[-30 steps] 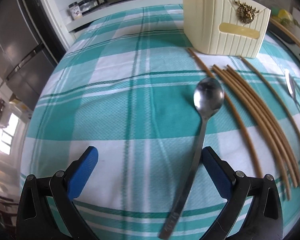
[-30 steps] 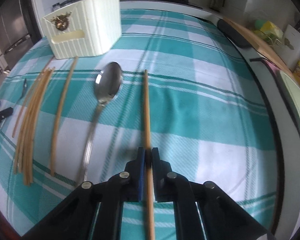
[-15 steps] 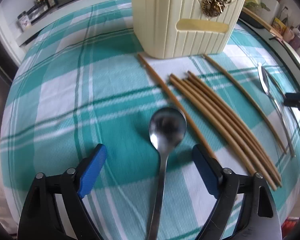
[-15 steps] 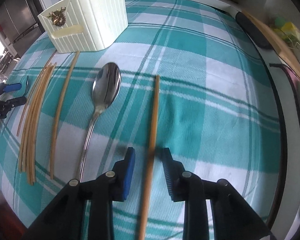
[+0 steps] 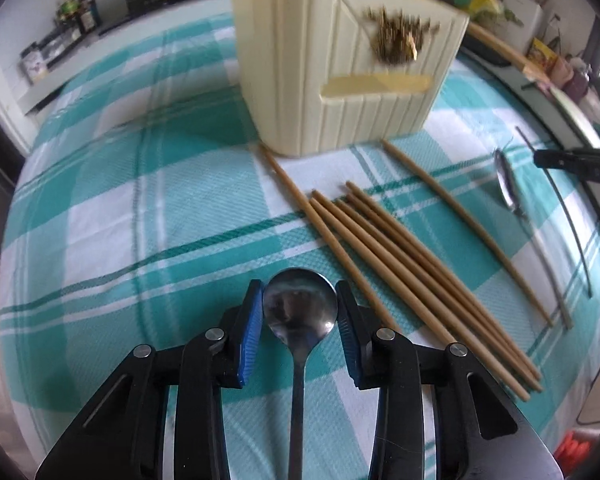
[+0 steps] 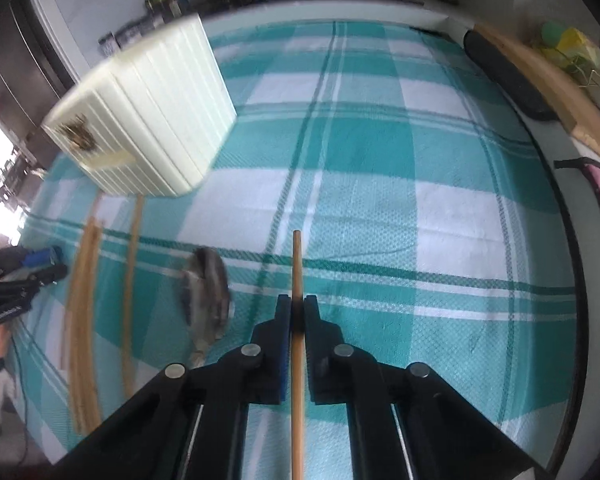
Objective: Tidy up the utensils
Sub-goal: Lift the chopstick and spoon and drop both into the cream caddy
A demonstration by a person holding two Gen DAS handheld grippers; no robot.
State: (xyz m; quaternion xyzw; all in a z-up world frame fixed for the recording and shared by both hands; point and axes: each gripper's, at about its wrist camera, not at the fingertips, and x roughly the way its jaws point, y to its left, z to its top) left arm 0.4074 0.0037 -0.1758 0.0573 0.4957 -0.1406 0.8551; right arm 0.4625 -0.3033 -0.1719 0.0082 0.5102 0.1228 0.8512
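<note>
The left gripper is clamped on the spoon bowl at 6 o'clock — loose chopsticks lie at 3 o'clock on the bench, below the cream holder. The right gripper pinches one chopstick.

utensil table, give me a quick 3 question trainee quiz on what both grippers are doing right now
1. True or false: the right gripper is shut on a chopstick.
2. What sits between the pads of the left gripper? A) spoon B) fork C) knife
3. Fill in: the loose chopsticks lie on the cloth in front of the cream ____.

Key: 1 true; 2 A, the spoon, its bowl between the pads; 3 holder.
</note>
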